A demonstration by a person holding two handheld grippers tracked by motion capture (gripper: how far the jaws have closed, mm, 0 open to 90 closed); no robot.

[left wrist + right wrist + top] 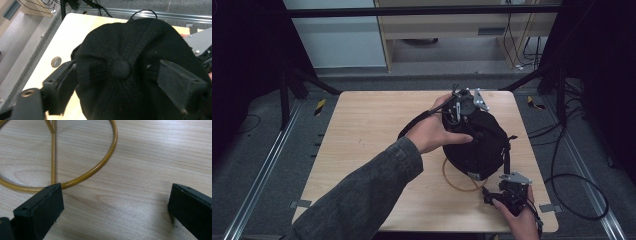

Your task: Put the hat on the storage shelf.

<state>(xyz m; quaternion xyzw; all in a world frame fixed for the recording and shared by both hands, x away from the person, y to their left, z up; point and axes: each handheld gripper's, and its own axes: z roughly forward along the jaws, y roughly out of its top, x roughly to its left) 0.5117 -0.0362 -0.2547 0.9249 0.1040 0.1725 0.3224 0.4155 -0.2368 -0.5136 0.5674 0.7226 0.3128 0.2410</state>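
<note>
Low right in the high view: right gripper (502, 196), jaws wide apart over bare table (362, 130), nothing between them; just beyond its left jaw in the right gripper view, the yellow wire ring (105, 162) of a stand base. Centre right, farther up: black cap (482, 145) sitting over that stand, ring peeking out below its near edge. Upper centre: left gripper (462, 107) poised over the crown, jaws spread either side of the cap's top button (121, 69), pads not pressing. Probably the release step, cap just set on the stand; next, likely lifting the left gripper clear without dragging fabric. Stand's upright hidden under the cap; brim hard to make out, black on black.
</note>
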